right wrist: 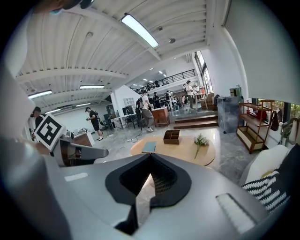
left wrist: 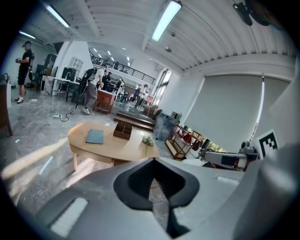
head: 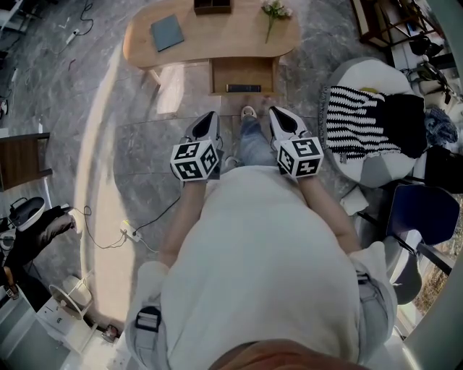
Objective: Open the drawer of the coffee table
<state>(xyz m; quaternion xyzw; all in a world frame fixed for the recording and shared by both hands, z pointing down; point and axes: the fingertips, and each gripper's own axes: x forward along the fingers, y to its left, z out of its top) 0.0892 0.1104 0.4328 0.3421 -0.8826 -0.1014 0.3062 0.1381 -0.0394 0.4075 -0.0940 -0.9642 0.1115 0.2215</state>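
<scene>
Coffee table (head: 210,40) ahead, well apart. Its drawer (head: 242,74) is on the near side, centred between my hands, with the dark handle (head: 243,88) running crosswise. Left gripper (head: 210,115) and right gripper (head: 275,111) are both clenched on nothing, and neither is clearly nearer.

Before us stands the oval wooden coffee table (head: 210,45), its drawer (head: 242,74) jutting our way. On it: grey-blue book (head: 167,32) left, dark compartment box (head: 213,6) behind, flower sprig (head: 275,13) right.
</scene>
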